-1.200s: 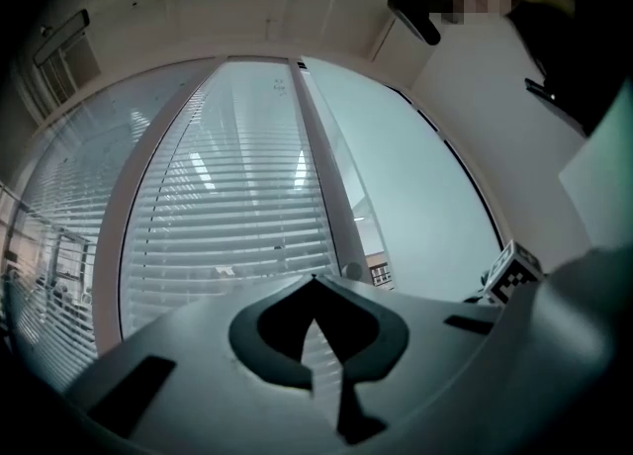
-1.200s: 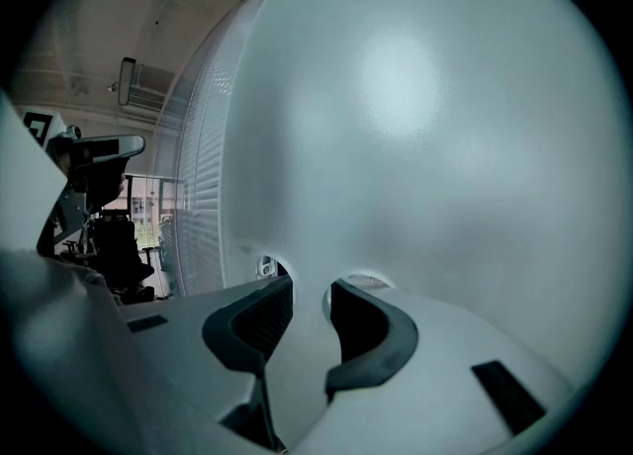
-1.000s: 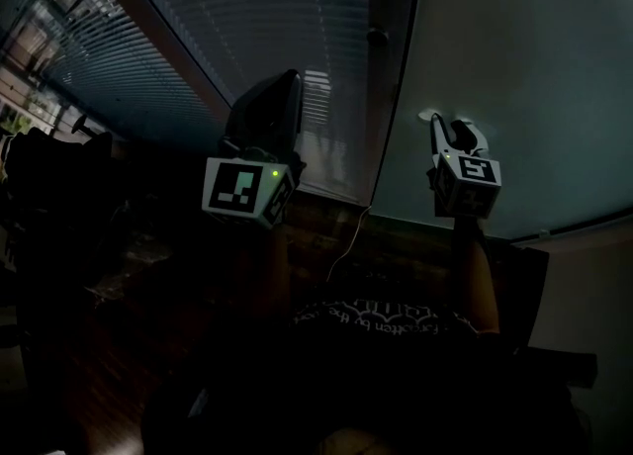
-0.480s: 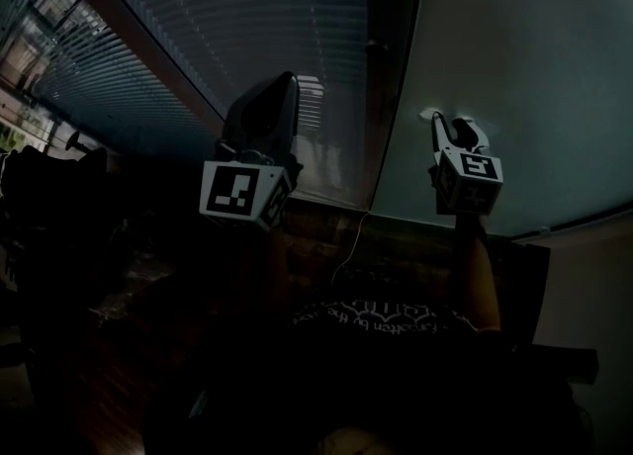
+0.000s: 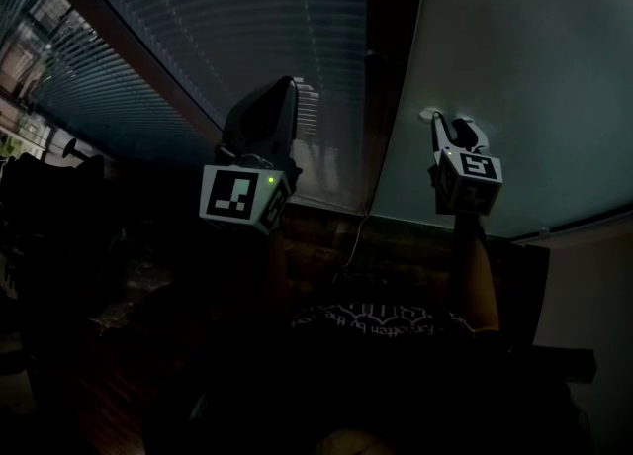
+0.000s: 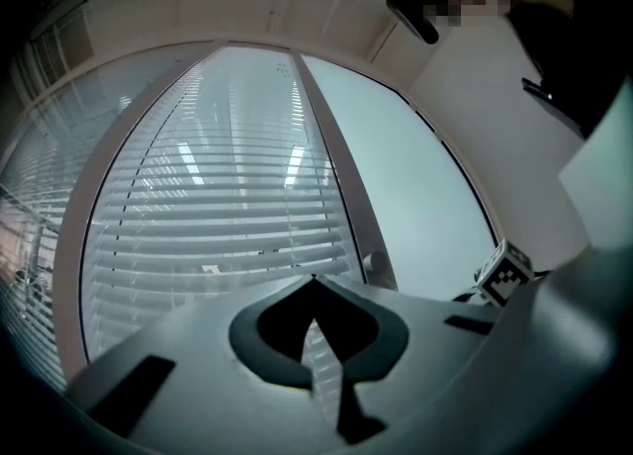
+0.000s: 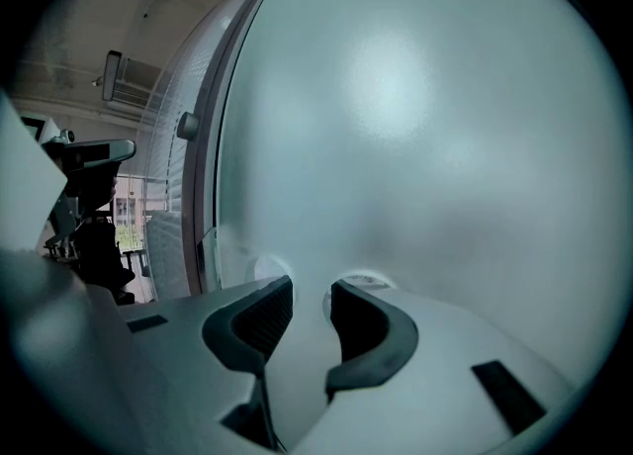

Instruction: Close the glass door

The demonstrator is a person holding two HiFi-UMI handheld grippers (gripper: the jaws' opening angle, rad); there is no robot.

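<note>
Closest to me, the person's right forearm (image 5: 473,275) reaches up to the right gripper (image 7: 309,290). Its tongs are a narrow gap apart with nothing between them, and both tips are set flat against the frosted glass door (image 7: 425,127). The left gripper (image 6: 315,283) is raised beside it, clear of any glass, with its tongs pressed together and empty.

The door fills the right side of the scene. Its near edge runs along a dark upright frame (image 5: 391,77) that carries a small round knob (image 6: 376,265). Beyond the frame are slatted blinds (image 6: 218,206), and daylight lies further off.

I judge the closing to be under way, since the push is on the pane. No view shows whether the door's edge has met its stop, so seating it fully may remain to be done.

The head view is too dark to read either pair of tongs. The right gripper view shows the tips on the frosted pane and a bright strip past the door's edge. Only the left gripper view shows the blinds and the knob plainly, with the right gripper's marker cube (image 6: 506,275) low beside the door
</note>
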